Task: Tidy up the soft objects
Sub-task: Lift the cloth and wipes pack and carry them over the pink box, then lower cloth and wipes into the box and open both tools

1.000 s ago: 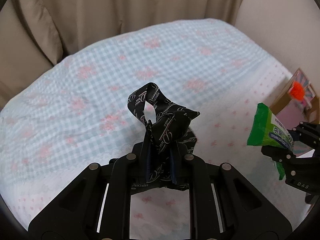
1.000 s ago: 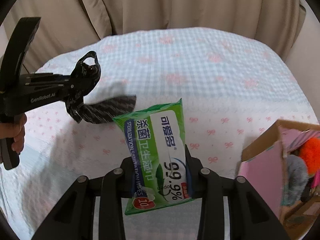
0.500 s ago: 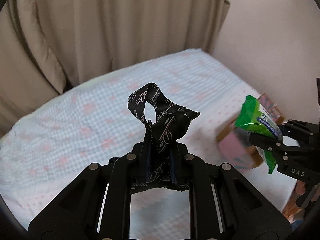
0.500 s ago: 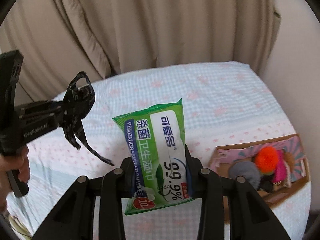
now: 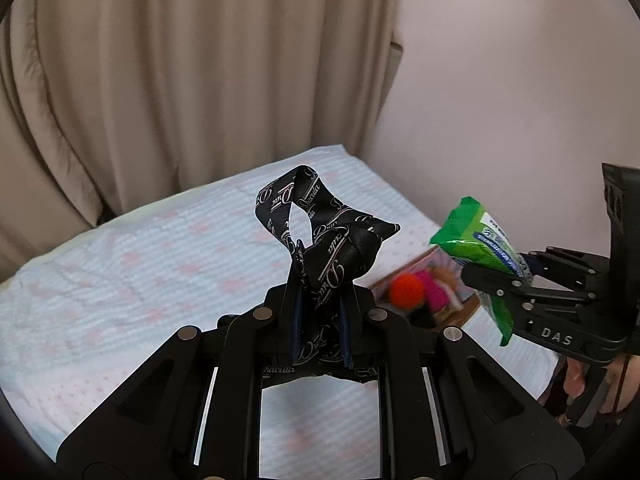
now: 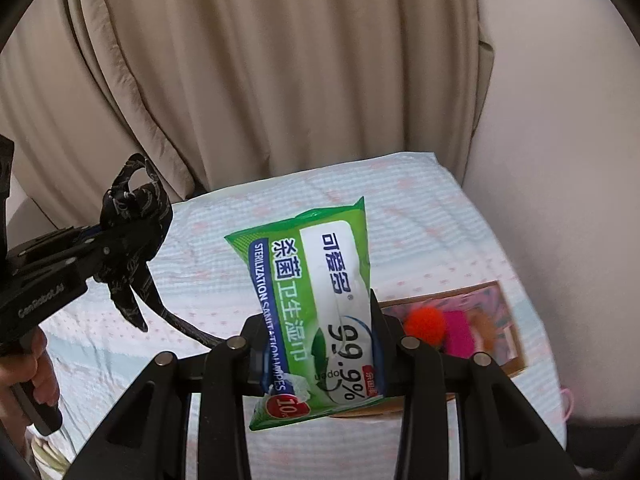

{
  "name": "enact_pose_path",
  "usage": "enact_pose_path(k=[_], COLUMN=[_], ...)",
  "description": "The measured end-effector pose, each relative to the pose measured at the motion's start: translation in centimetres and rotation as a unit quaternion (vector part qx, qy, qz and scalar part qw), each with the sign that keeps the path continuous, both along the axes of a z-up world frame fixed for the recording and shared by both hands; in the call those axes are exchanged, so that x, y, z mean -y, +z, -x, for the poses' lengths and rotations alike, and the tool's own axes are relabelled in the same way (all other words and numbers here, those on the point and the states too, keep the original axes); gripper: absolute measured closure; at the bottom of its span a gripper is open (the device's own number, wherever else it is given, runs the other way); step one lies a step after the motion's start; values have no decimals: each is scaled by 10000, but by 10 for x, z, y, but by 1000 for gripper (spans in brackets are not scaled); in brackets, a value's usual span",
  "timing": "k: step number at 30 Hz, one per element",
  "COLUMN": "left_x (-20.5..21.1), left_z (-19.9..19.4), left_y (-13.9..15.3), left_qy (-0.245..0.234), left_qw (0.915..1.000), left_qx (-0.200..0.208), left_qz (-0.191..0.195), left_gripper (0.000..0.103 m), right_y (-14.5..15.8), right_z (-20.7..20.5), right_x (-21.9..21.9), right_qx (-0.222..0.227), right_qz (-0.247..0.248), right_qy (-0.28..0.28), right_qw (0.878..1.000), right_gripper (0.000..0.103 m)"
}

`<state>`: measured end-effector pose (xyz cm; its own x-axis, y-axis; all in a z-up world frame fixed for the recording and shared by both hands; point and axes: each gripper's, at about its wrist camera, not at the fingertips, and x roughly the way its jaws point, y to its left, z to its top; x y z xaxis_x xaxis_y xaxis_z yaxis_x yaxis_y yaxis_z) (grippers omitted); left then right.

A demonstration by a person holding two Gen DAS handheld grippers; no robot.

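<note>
Left tool clamped tight on black printed ribbon, right tool gripping green wipes pack midway.

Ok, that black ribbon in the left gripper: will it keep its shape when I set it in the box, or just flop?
Probably flop. The black ribbon loops and folds above the left gripper, and in the right wrist view a tail hangs slack below. It looks thin and glossy, so likely light and a bit slippery. Expect it to collapse in the box.

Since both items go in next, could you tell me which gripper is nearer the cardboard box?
Right. The right gripper hangs almost over the cardboard box; the left gripper is farther away, beside it.
</note>
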<state>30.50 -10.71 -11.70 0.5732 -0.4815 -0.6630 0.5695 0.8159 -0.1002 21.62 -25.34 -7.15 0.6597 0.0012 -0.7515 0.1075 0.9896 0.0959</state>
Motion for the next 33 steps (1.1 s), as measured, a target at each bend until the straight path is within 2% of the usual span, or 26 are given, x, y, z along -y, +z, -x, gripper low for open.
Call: enact_pose_path(k=[7,13,17,24,33], left_x=[86,143,169,189,202], left_z=[23,26,17,-7,-35], left_y=[-2,-29,-63,-138,-215], left_qy=[406,736,982,1289,1414], left_qw=[9991,9967,9930,9820,9659], left_qx=[-69,-345,-655,-1329,-1987], left_qz=[32,67,11,-387,-870], left_gripper=[90,90,90,90,90], right_y=[4,-24,-49,-108,-175], right_z=[7,3,-6,-25,-37], right_x=[81,138,161,190,181], right_qx=[-117,-454,-665,-1105,-1562], right_qz=[-60,-113,-202,-334,26], right_qy=[326,549,643,896,1723], right_qw=[9994,9974,9955,9893,9726], right_gripper=[69,69,69,69,69])
